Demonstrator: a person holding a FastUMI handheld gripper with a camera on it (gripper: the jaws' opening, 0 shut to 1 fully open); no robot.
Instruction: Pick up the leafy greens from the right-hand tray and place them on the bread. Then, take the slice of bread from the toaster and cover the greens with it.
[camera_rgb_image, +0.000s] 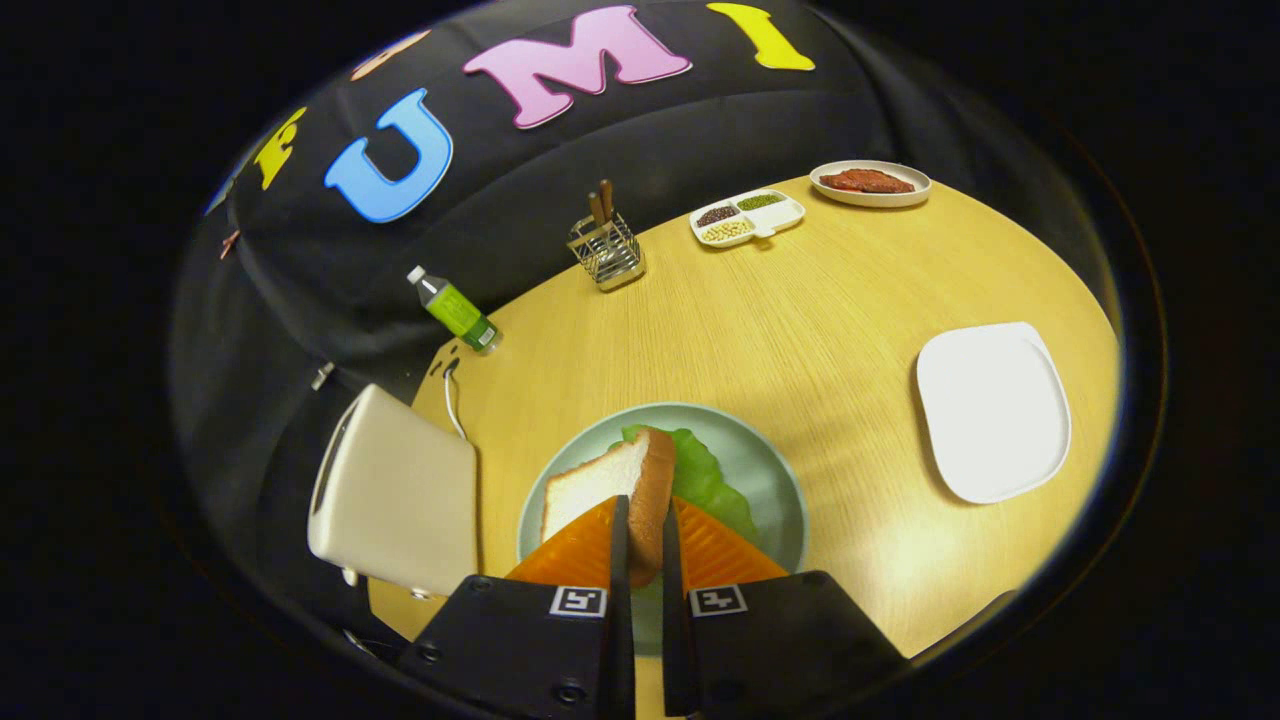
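From my remote seat I take the wire utensil holder (606, 252) as my landmark on the wooden table (800, 330). It stands at the far edge and carries two brown handles. To its left, also near the table's edge, a green-labelled bottle (455, 310) with a white cap stands, leaning in my lens. To the holder's right sits a white divided dish (747, 217) with dark, green and pale fillings in separate compartments. Further right beyond that dish I see a round plate (870, 183) carrying a reddish-brown piece of food. A thin white cable (452, 400) runs down the table below the bottle.
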